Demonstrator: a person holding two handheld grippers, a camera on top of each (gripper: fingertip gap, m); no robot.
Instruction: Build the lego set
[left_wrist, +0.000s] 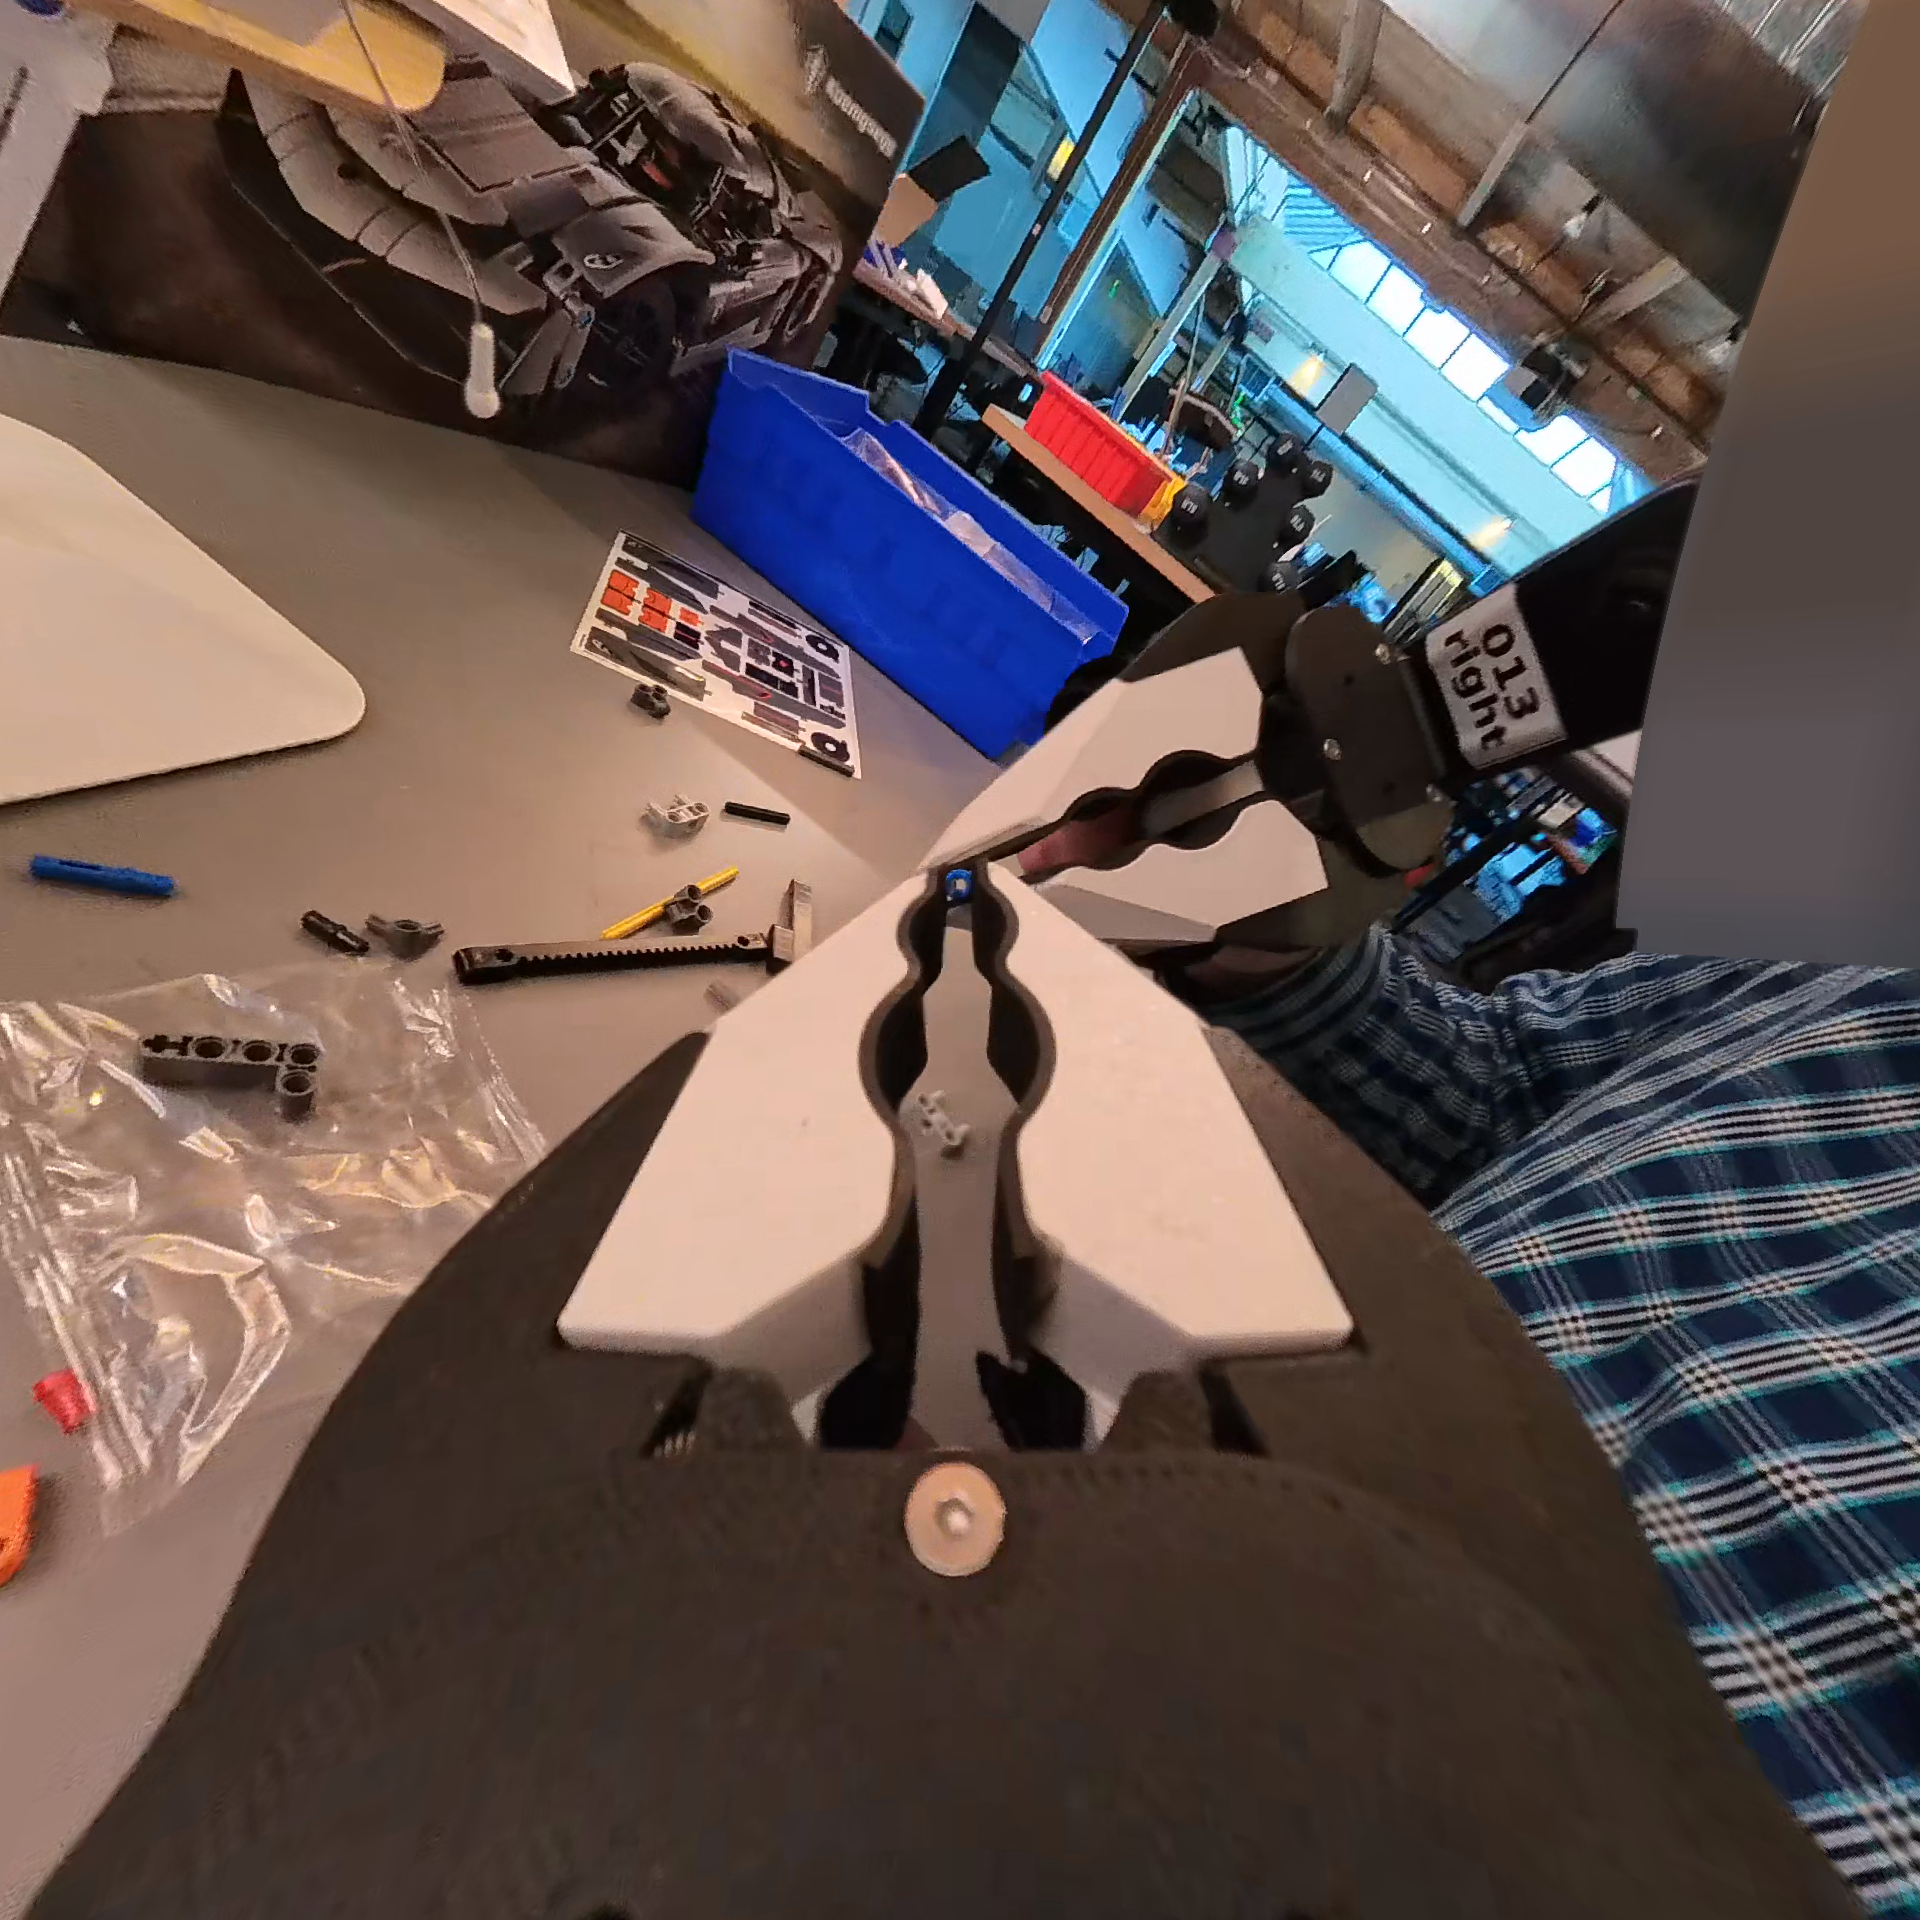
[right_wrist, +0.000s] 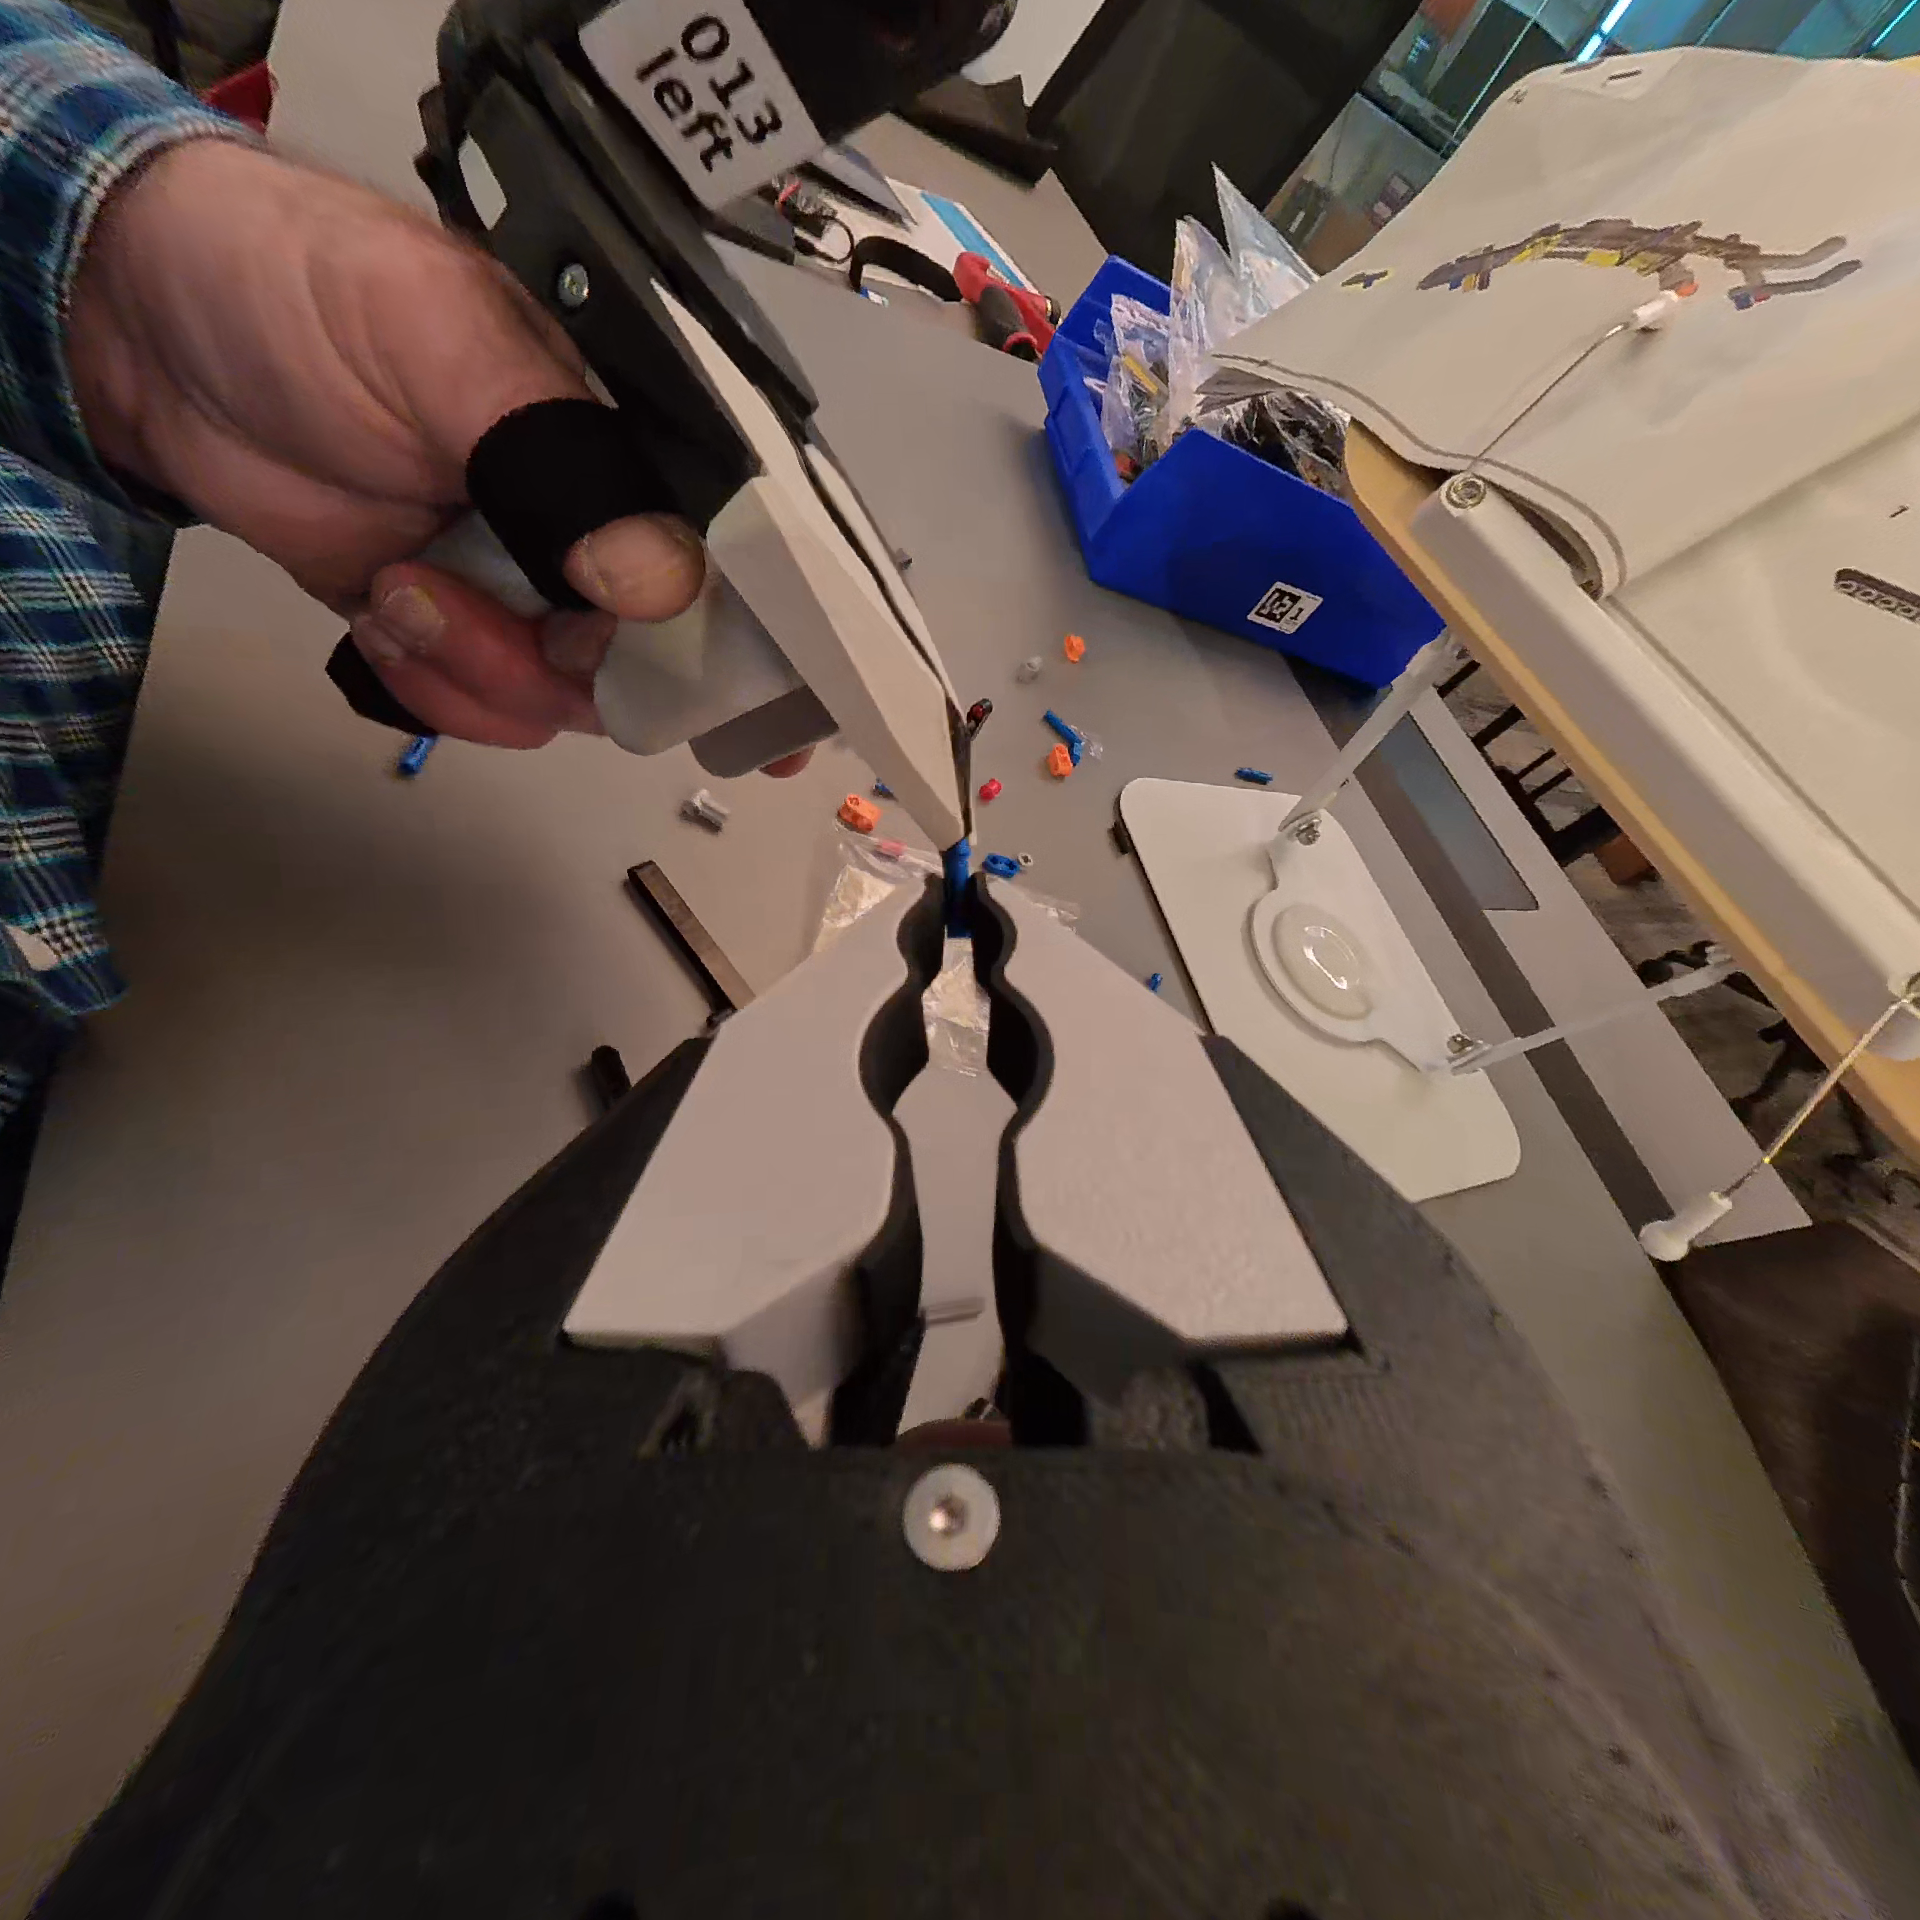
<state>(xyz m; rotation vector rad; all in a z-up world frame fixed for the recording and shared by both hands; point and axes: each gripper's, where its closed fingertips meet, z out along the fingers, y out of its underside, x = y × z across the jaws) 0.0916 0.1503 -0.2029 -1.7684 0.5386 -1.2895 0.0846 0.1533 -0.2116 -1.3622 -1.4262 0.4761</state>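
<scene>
I'm working over a grey table (left_wrist: 436, 582) in an open workshop, with a blue bin (left_wrist: 883, 561) at the far edge and a sticker sheet (left_wrist: 727, 649) lying flat just in front of it.

Through the left wrist camera, my left gripper (left_wrist: 956, 883) has its fingers clenched on a small blue piece (left_wrist: 956, 884), raised off the table. My right gripper (left_wrist: 982, 847) comes in from the right, its tips touching that same piece. A black toothed rack (left_wrist: 623, 954) lies on the table beside a crumpled clear bag (left_wrist: 208, 1195), on which a grey angled beam (left_wrist: 234, 1060) rests.

From the right wrist camera, my right gripper (right_wrist: 956, 909) is closed on the lower end of the blue piece (right_wrist: 957, 883). The left gripper (right_wrist: 961, 826), held in a hand (right_wrist: 343, 457), pinches its upper end from above. Small orange, blue and red pieces (right_wrist: 1060, 758) lie scattered on the table beyond, and a white stand base (right_wrist: 1330, 977) sits to the right.
</scene>
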